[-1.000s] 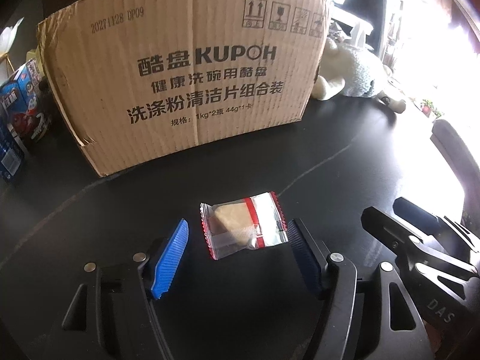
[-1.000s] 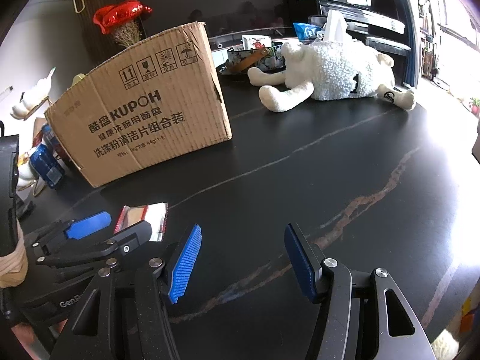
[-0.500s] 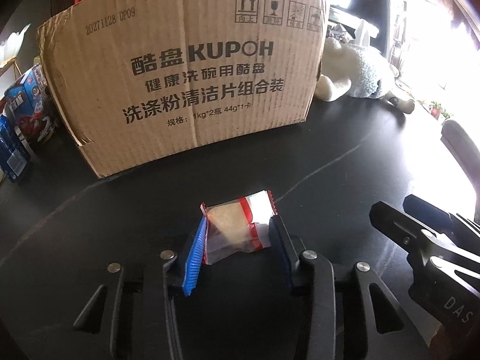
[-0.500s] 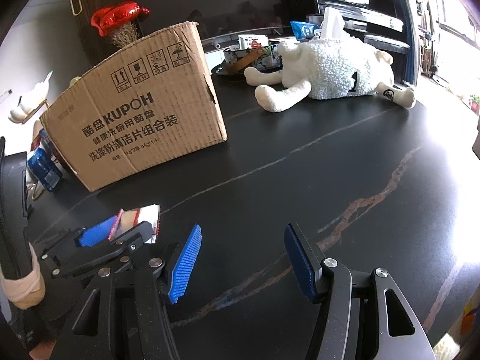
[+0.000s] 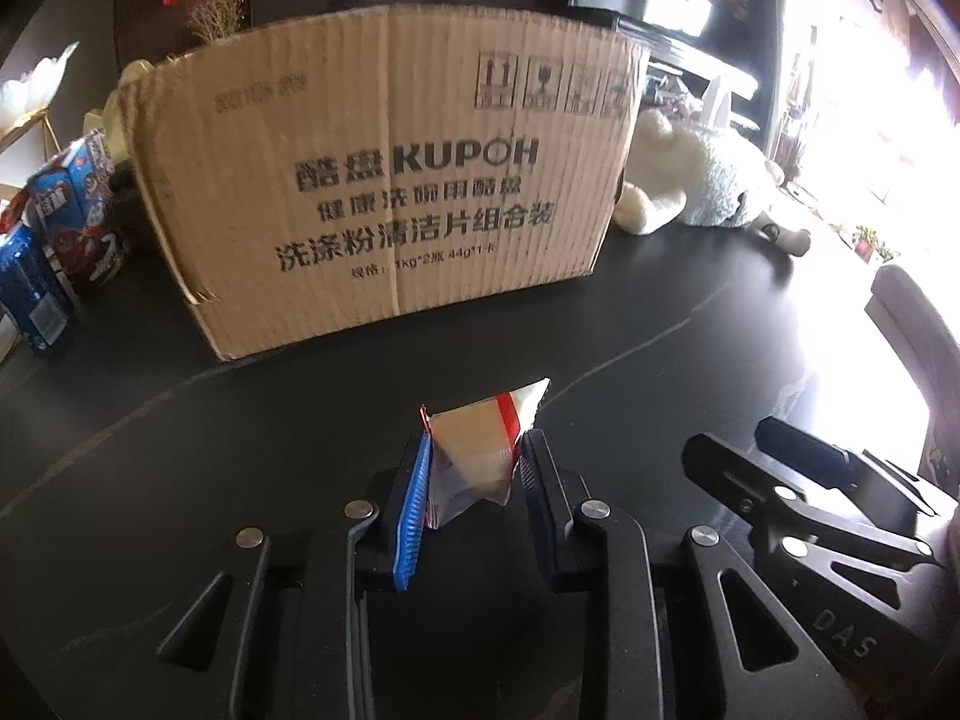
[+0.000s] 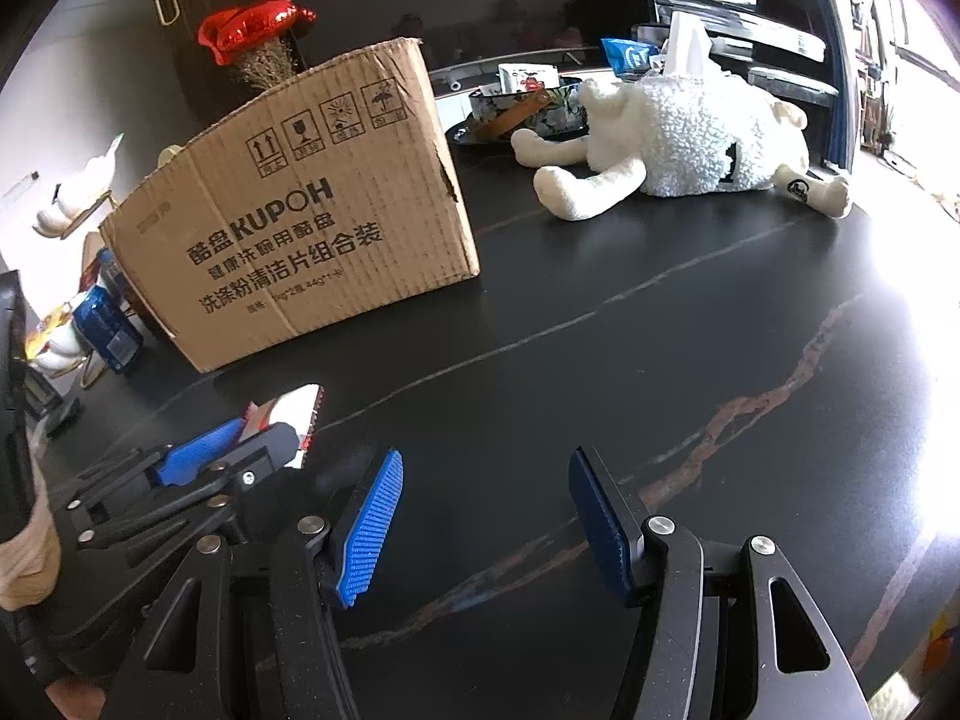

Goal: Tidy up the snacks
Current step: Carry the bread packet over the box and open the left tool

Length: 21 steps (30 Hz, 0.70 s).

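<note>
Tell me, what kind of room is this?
Probably a living or dining room at home: a plush sheep and a tissue box sit on a dark table, with red heart balloons behind a cardboard box.

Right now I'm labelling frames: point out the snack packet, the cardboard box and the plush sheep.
snack packet (image 5: 474,450): left wrist view, its tan middle.
cardboard box (image 5: 390,120): left wrist view, front wall above the print.
plush sheep (image 6: 690,138): right wrist view, its woolly back.
</note>
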Each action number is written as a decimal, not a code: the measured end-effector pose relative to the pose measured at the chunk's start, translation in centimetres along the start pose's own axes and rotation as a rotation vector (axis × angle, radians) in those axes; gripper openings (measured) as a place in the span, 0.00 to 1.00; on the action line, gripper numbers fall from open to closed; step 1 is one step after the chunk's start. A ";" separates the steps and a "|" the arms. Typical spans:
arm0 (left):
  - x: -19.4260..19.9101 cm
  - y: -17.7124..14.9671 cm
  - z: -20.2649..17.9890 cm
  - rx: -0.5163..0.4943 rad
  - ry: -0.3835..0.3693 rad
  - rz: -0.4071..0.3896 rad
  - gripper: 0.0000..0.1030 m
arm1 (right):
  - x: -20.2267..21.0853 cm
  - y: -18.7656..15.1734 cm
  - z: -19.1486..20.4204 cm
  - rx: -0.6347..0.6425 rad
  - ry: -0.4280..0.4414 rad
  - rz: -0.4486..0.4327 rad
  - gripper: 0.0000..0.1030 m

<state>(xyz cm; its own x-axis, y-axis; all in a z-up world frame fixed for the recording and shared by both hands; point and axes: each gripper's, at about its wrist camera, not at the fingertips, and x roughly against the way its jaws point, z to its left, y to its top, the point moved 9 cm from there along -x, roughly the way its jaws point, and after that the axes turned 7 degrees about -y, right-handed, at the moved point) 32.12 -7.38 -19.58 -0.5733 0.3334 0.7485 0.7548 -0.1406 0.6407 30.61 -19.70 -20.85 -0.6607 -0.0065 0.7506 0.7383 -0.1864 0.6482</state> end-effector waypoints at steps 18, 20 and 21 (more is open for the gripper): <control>8.8 4.5 0.7 -0.001 -0.007 -0.157 0.29 | 6.4 4.5 3.3 0.090 0.021 -0.117 0.57; 9.9 5.4 0.8 -0.004 -0.005 -0.183 0.29 | 7.3 5.5 3.8 0.104 0.020 -0.137 0.57; 10.4 5.8 0.9 -0.005 -0.004 -0.194 0.29 | 7.8 6.1 4.1 0.113 0.023 -0.148 0.57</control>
<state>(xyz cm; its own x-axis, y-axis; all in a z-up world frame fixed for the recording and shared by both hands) 30.85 -3.94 -8.21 -0.7063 0.3587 0.6103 0.6287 -0.0784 0.7737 30.53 -16.88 -10.57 -0.7653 -0.0099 0.6436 0.6424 -0.0759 0.7626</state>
